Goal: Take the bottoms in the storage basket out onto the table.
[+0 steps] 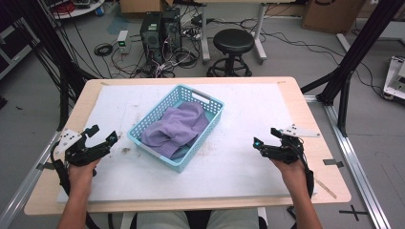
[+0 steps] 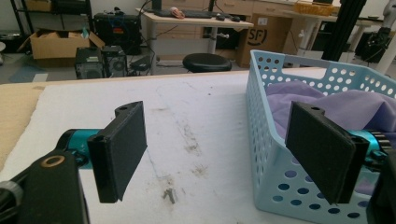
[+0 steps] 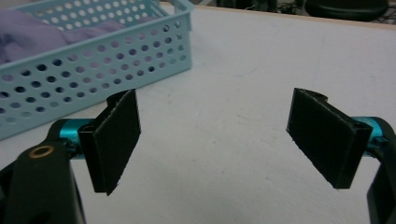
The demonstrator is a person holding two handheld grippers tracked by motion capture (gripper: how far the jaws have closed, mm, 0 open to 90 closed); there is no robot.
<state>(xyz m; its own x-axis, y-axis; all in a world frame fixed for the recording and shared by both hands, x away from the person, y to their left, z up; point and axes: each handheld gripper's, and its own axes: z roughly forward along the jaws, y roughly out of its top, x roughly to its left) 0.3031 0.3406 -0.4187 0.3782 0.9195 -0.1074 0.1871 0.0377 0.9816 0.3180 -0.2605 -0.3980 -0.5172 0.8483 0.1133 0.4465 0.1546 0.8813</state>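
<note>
A light blue perforated basket [image 1: 215, 103] stands at the middle of the white mat, with crumpled purple cloth [image 1: 177, 130] inside it. My left gripper [image 1: 102, 133] hovers open at the mat's left side, left of the basket; its own view has the basket [image 2: 271, 154] and the cloth [image 2: 345, 105] just behind the right jaw. My right gripper [image 1: 267, 137] stays open at the mat's right side, apart from the basket. In the right gripper view the basket [image 3: 93, 79] lies at upper left and nothing sits between the jaws.
The white mat [image 1: 248, 119] covers a wooden table [image 1: 310, 119] and bears dirty marks [image 2: 189, 140]. Behind the table on the floor are a black stool [image 1: 233, 43], computer towers [image 1: 160, 28] and tangled cables. Black frame posts [image 1: 353, 52] rise at the right.
</note>
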